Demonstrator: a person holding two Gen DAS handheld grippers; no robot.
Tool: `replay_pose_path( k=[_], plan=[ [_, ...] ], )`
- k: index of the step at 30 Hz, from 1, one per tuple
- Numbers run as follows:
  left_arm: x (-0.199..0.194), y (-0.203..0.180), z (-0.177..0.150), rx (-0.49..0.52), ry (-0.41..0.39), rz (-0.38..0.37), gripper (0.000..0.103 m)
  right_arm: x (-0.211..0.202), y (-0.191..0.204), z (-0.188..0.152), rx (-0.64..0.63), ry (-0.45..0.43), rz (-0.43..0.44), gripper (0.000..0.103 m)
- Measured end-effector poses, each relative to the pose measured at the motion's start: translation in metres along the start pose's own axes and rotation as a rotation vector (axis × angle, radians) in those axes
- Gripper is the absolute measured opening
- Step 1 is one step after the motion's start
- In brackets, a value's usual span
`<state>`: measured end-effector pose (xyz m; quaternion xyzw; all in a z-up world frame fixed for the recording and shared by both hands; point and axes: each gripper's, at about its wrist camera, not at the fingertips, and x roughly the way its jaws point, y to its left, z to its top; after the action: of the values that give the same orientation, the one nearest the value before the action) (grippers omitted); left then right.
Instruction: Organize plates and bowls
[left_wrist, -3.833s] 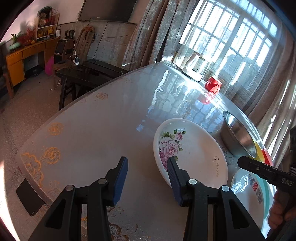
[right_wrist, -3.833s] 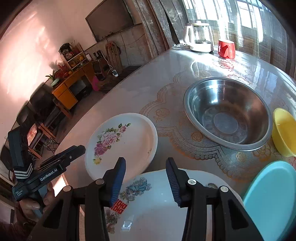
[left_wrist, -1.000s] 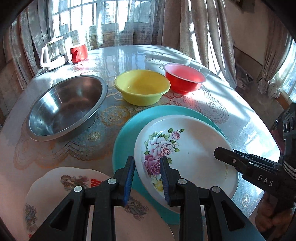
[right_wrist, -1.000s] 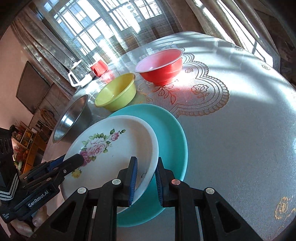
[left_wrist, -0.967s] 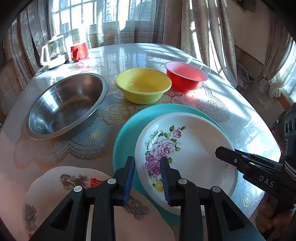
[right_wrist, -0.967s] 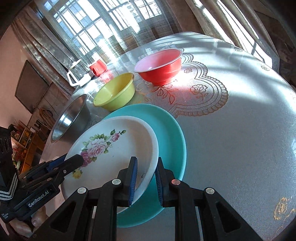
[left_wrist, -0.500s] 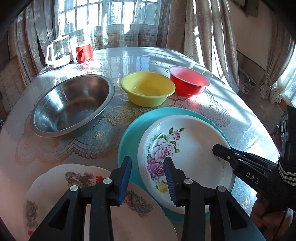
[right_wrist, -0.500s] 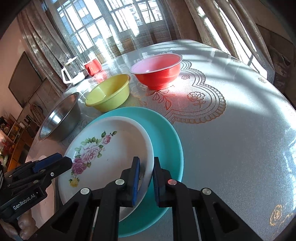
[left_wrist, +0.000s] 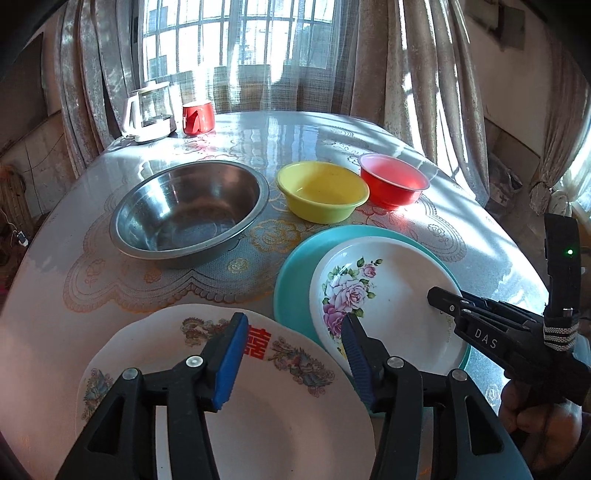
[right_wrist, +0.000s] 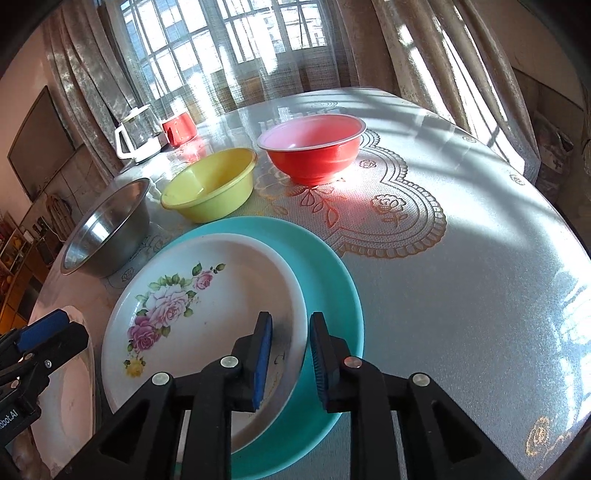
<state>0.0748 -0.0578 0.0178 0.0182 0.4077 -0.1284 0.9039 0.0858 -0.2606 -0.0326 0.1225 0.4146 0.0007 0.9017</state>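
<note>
The white rose plate (right_wrist: 207, 302) lies on the teal plate (right_wrist: 332, 266). My right gripper (right_wrist: 291, 321) has the rose plate's near rim between its jaws. They are opening, and a gap shows beside the rim. My left gripper (left_wrist: 293, 321) hangs over the white plate with a red character (left_wrist: 277, 406). Its jaws are opening wide with nothing between them. From the left wrist view the rose plate (left_wrist: 388, 288) has the right gripper (left_wrist: 436, 293) at its right edge. Behind stand a steel bowl (left_wrist: 188, 210), a yellow bowl (left_wrist: 321, 192) and a red bowl (left_wrist: 391, 181).
A glass kettle (left_wrist: 149, 110) and a red mug (left_wrist: 197, 116) stand at the table's far edge by the curtained window. The round table (right_wrist: 461, 258) has a lace-patterned cover. A person's hand (left_wrist: 535, 417) holds the right gripper at the lower right.
My left gripper let go of the rose plate's rim, spread its jaws and drew back over the character plate. The right jaws eased apart around the rim.
</note>
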Motion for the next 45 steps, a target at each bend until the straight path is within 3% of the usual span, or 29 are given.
replay_pose_path(
  k=[7, 17, 26, 38, 45],
  plan=[
    [-0.009, 0.013, -0.009, -0.023, -0.008, 0.023, 0.053, -0.004, 0.001, -0.003, 0.004, 0.003, -0.005, 0.030],
    [-0.020, 0.029, -0.021, -0.048, -0.025, 0.059, 0.056, -0.029, 0.010, -0.003, -0.017, -0.065, 0.035, 0.045],
    [-0.027, 0.054, -0.030, -0.112, -0.042, 0.089, 0.058, -0.047, 0.032, -0.008, -0.062, -0.066, 0.224, 0.055],
    [-0.038, 0.083, -0.042, -0.158, -0.098, 0.168, 0.058, -0.046, 0.072, -0.030, -0.119, 0.106, 0.543, 0.057],
    [-0.047, 0.106, -0.052, -0.206, -0.108, 0.139, 0.058, -0.046, 0.082, -0.050, -0.162, 0.207, 0.600, 0.057]
  ],
)
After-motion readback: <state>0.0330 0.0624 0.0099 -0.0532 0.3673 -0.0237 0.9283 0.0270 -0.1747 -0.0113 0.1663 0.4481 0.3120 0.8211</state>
